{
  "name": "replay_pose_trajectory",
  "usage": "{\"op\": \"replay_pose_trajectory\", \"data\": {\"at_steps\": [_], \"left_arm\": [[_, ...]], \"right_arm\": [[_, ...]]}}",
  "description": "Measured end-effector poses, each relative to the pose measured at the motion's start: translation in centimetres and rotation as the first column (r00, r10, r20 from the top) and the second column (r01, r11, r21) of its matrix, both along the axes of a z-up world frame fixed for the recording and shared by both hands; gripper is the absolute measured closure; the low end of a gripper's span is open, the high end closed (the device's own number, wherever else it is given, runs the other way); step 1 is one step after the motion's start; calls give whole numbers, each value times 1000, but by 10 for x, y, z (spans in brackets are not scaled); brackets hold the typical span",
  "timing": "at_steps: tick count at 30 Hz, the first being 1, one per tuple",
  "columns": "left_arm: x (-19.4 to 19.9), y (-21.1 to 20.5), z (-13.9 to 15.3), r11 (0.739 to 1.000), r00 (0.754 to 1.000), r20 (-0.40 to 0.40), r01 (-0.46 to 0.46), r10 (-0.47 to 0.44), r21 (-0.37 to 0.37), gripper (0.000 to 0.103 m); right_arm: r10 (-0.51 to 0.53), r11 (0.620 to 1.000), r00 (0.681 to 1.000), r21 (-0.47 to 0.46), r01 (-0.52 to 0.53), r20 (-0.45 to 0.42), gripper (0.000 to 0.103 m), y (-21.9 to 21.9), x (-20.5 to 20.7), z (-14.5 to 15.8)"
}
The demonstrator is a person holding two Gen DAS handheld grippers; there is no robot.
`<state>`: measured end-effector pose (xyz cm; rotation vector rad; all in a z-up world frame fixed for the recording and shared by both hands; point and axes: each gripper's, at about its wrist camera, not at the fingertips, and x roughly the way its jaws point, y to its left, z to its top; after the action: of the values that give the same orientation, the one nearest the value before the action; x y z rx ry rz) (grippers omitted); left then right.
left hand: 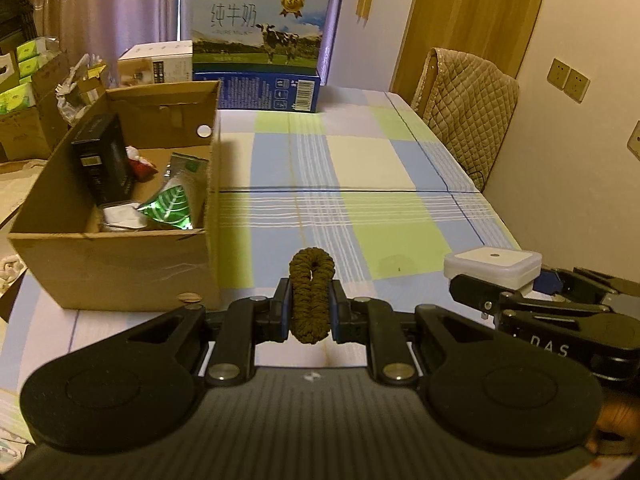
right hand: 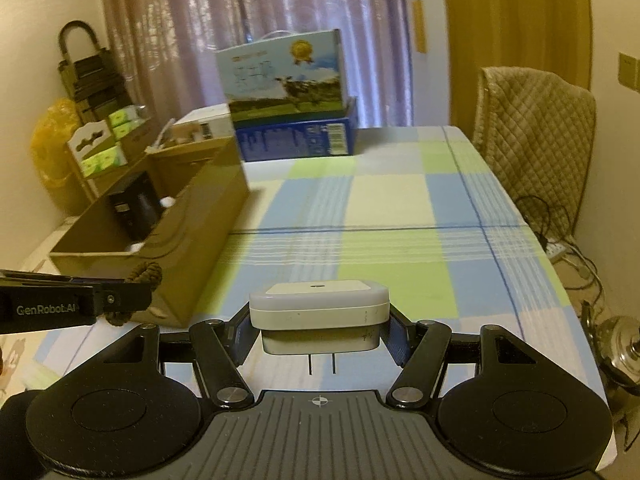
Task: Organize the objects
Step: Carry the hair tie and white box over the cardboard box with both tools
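The left gripper is squeezing a dark scrunchie, its jaws closed on the loop's two sides so the fabric is bulging above and below them. It is hanging just right of the box, level with the near corner and clear of the cloth, which looks like a carry toward the open top.

The right gripper is clamping a white plug by its narrower lower body, jaws closed on it, the prongs pointing down and free. It is sitting further right of the box than the scrunchie, likely waiting its turn.

The box is already holding a black carton, a green packet, something red and something white, so the sorting seems well along.

The box's near wall is hiding its floor, so free space inside is hard to judge. The red and white things are too small to name. Only a sliver of the person's hand is showing at the left view's lower right edge.
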<state>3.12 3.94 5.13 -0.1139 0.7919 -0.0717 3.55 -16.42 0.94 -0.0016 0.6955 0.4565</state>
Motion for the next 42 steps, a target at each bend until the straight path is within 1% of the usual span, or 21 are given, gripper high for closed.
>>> {"op": "replay_pose_trajectory", "data": {"at_steps": [5, 11, 19, 28, 42], "left_arm": [[-9, 12, 4, 1000, 1000, 8, -9, 9, -2, 88], [-18, 26, 7, 1000, 1000, 10, -18, 18, -10, 88], [-29, 45, 6, 999, 999, -2, -46, 46, -17, 88], [-35, 73, 10, 995, 995, -1, -101, 101, -4, 88], [-40, 111, 12, 988, 988, -7, -154, 154, -2, 88]], "right_arm": [[36, 999, 999, -8, -36, 12, 42, 16, -5, 4], [51, 999, 998, -16, -51, 24, 42, 24, -7, 9], [85, 996, 996, -20, -85, 13, 42, 35, -10, 6], [146, 989, 989, -8, -146, 11, 42, 65, -11, 6], [233, 972, 972, 2, -233, 0, 42, 117, -8, 2]]}}
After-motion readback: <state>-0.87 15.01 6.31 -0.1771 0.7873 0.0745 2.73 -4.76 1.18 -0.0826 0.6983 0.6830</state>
